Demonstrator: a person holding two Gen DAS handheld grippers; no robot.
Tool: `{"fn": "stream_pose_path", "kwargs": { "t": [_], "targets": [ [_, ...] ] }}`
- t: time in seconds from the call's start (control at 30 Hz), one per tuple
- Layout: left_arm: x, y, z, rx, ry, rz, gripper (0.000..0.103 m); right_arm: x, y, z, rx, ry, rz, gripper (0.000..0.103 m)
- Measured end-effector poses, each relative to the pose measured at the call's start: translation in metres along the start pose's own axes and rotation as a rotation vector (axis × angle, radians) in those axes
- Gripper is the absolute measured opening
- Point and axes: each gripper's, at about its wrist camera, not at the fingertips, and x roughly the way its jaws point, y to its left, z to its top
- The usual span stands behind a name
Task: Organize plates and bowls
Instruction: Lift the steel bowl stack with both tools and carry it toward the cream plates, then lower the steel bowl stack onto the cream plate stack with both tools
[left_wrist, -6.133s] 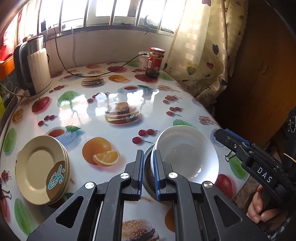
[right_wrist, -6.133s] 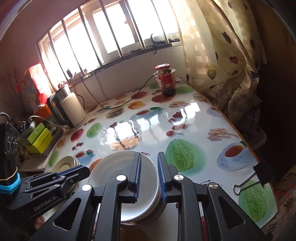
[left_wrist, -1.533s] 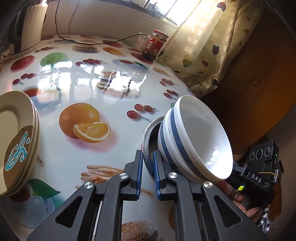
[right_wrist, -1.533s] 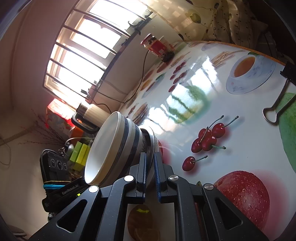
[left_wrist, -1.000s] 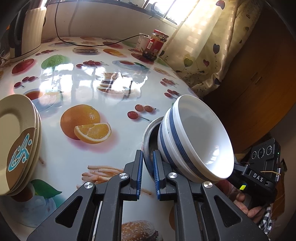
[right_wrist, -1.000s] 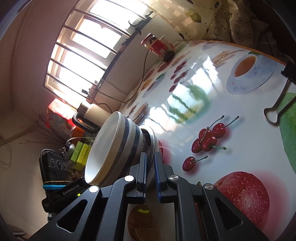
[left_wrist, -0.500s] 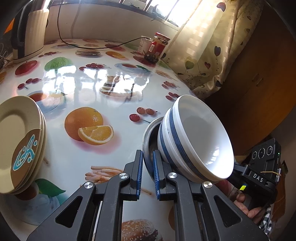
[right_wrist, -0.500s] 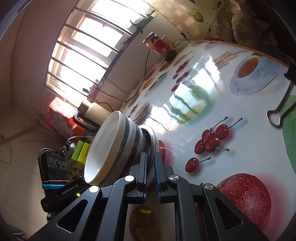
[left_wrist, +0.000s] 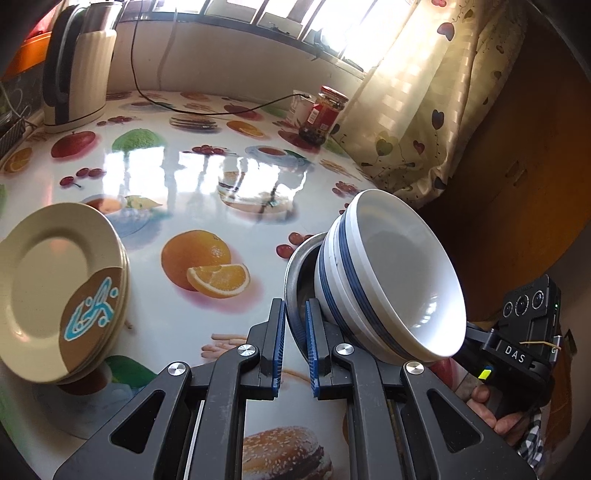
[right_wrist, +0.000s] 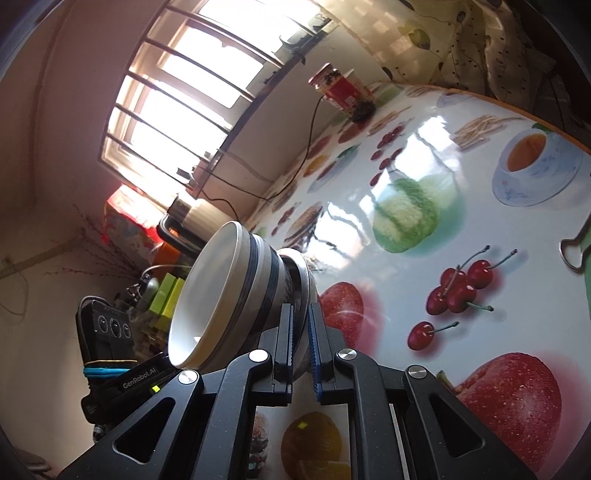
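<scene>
Two white bowls with blue bands (left_wrist: 388, 280) sit nested inside a steel bowl (left_wrist: 297, 273), and the whole stack is held tilted above the bench (left_wrist: 155, 173), its mouth turned toward the person's right. The left gripper (left_wrist: 294, 339) has its jaws clamped on the near rim of the steel bowl; in the right wrist view the right gripper (right_wrist: 301, 339) has its jaws pinched on the opposite rim of the same steel bowl (right_wrist: 304, 280), with the banded bowls (right_wrist: 236, 291) leaning away to the left. So both grippers carry one stack between them, clear of the bench surface as far as I can tell.

As for progress, the bowls look already gathered into a single nest, which I take as the first half done. A stack of cream plates (left_wrist: 55, 288), the top one bearing a brown patch with a blue motif, lies at the left edge of the bench, well apart from the bowls. What seems left is to set the bowl stack down, probably near those plates.

Readable writing: "DAS" on the right gripper's body seen from the left wrist, and "GenRobot.AI" on the left gripper's body seen from the right wrist. A red-labelled jar (left_wrist: 323, 114) stands by the curtain (left_wrist: 417, 110); its label is too small to read. A kettle (left_wrist: 79, 62) stands at the far left.
</scene>
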Motion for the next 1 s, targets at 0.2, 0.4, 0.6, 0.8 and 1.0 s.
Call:
{"fn": "stream_pose_path", "kwargs": {
  "t": [0.2,0.4,0.6,0.8,1.0],
  "targets": [
    [-0.010,0.005,0.003,-0.012,-0.015,0.015,0.010,0.007,0.011,0.002,-0.016,0.013,0.016,0.010],
    [-0.021,0.010,0.006,-0.026,-0.033,0.033,0.010,0.015,0.022,0.004,-0.030,0.031,0.035,0.010],
    [-0.031,0.020,0.009,-0.046,-0.049,0.054,0.010,0.027,0.033,0.007,-0.043,0.053,0.052,0.010],
    [-0.039,0.032,0.014,-0.071,-0.066,0.070,0.010,0.041,0.047,0.010,-0.062,0.076,0.067,0.010],
    [-0.049,0.047,0.018,-0.098,-0.084,0.088,0.010,0.057,0.062,0.013,-0.083,0.100,0.081,0.010]
  ]
}}
